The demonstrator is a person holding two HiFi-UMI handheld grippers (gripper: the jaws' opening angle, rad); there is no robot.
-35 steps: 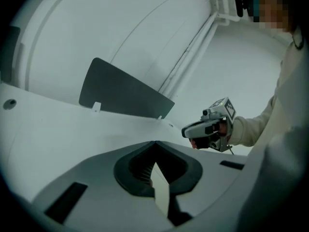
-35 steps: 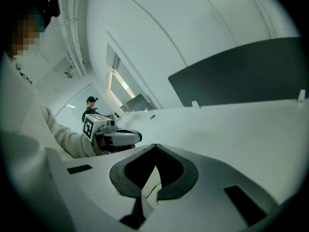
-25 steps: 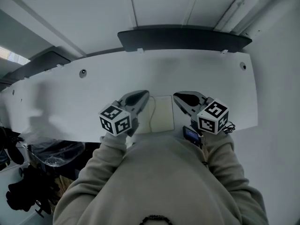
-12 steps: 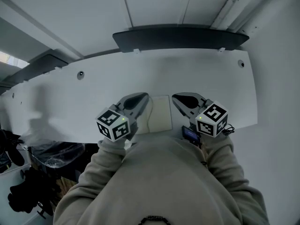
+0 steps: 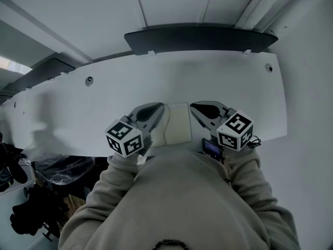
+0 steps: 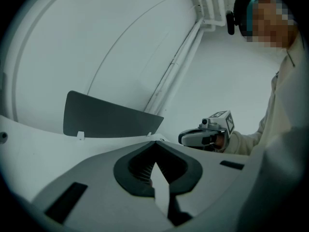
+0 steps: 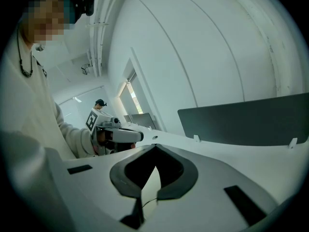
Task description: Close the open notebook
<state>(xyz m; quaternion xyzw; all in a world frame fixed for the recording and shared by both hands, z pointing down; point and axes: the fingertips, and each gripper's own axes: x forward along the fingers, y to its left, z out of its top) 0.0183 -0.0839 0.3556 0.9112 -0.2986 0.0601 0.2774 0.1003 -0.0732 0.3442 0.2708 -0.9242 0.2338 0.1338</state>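
The notebook [image 5: 178, 123] lies flat on the white desk [image 5: 104, 108], close to the front edge. It shows a single pale cream face, with a thin cord along its left side. My left gripper [image 5: 160, 107] rests at the notebook's left edge, jaws shut, tips meeting and nothing gripped. My right gripper [image 5: 194, 107] sits just off the notebook's right edge, also shut and empty. In the left gripper view the shut jaws [image 6: 155, 142] frame a pale sliver of the notebook [image 6: 161, 192]. The right gripper view shows its shut jaws [image 7: 155, 146] over the cream cover [image 7: 151, 185].
A dark divider panel [image 5: 200, 38] stands along the desk's far edge. A small dark device [image 5: 212, 149] lies at the front edge under my right gripper. Two cable holes [image 5: 89, 80] [image 5: 269, 67] mark the desktop. Dark clutter [image 5: 31, 212] sits on the floor at lower left.
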